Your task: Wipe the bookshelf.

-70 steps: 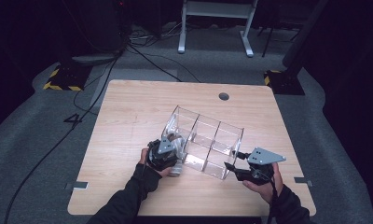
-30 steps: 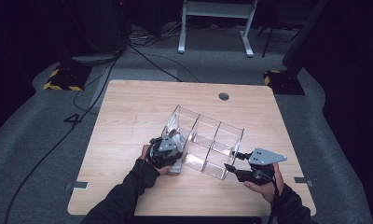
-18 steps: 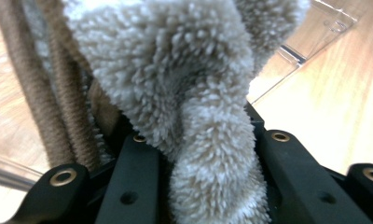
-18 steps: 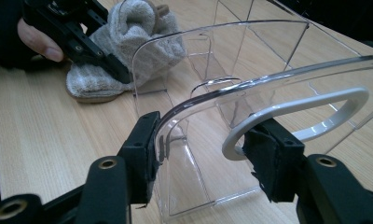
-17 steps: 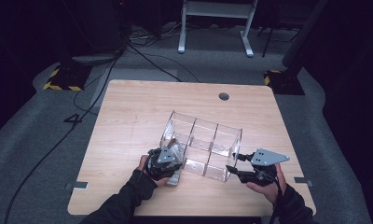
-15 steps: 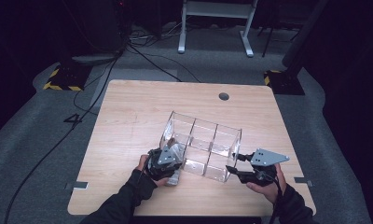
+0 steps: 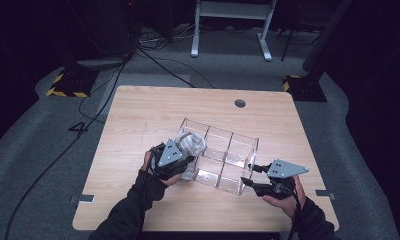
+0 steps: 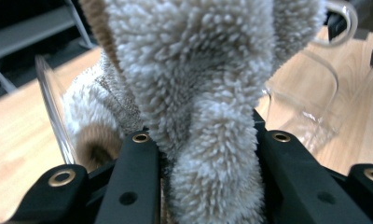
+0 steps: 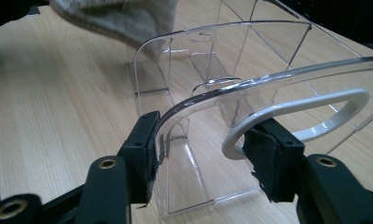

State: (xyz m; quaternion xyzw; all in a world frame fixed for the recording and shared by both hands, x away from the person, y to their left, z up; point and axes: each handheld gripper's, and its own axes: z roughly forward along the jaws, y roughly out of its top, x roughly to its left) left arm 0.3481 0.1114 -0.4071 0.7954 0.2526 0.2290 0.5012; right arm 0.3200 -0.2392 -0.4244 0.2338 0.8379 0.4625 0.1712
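Gripping a fluffy cream-and-tan plush cloth (image 8: 208,116), the left gripper (image 7: 180,162) has its black jaws closed narrow on a bunched fold of the fabric, which rises thick between the pads in the left gripper view. In the high view that cloth (image 7: 190,144) sits at the near-left corner of a clear plastic divided organiser box (image 7: 228,150), partly inside the corner compartment and partly over its rim, with the person's left hand (image 7: 155,172) just beside the box wall. The organiser box stands near the middle of the light wooden table (image 7: 138,115), its compartments running away from the person. At the box's near-right corner the right gripper (image 7: 253,182) holds on: in the right gripper view its jaws stand moderately wide, one pad against the outside of the curved clear wall (image 9: 208,98) and the other against a white loop handle (image 9: 306,116) on the box's side, so the wall and handle are pinched between them.
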